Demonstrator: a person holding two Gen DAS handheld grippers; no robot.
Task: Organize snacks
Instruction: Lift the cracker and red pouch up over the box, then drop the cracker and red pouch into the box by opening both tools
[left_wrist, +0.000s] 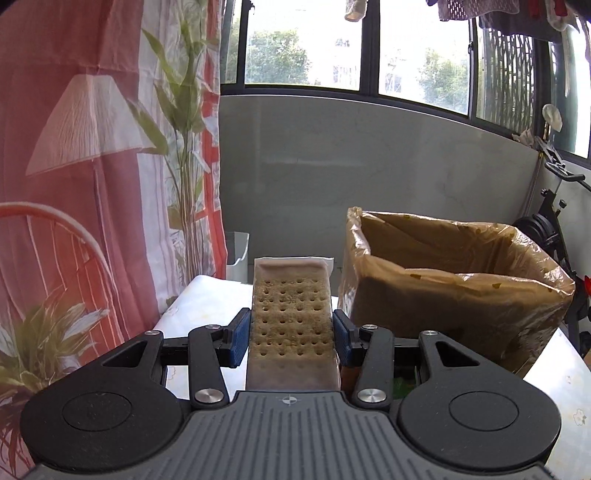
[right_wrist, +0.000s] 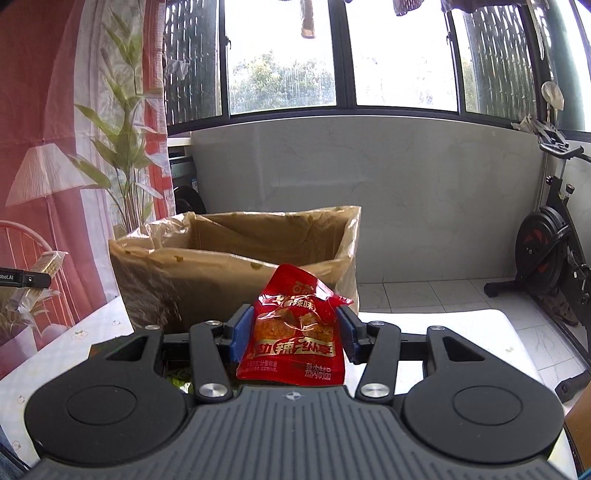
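Left gripper (left_wrist: 291, 338) pinches a clear-wrapped perforated brown cracker pack (left_wrist: 291, 317), long axis pointing forward; right gripper (right_wrist: 293, 334) pinches a crinkled red foil snack pouch (right_wrist: 295, 332); both held above the white table (right_wrist: 443, 332); plastic-lined brown cardboard box (left_wrist: 454, 295) sits ahead-right of left, ahead-left of right; likely drop target, right looks nearer.

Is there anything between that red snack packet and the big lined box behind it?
Nothing that shows. In the right wrist view, the red packet, clamped in the right gripper, overlaps the box; no object appears between them.
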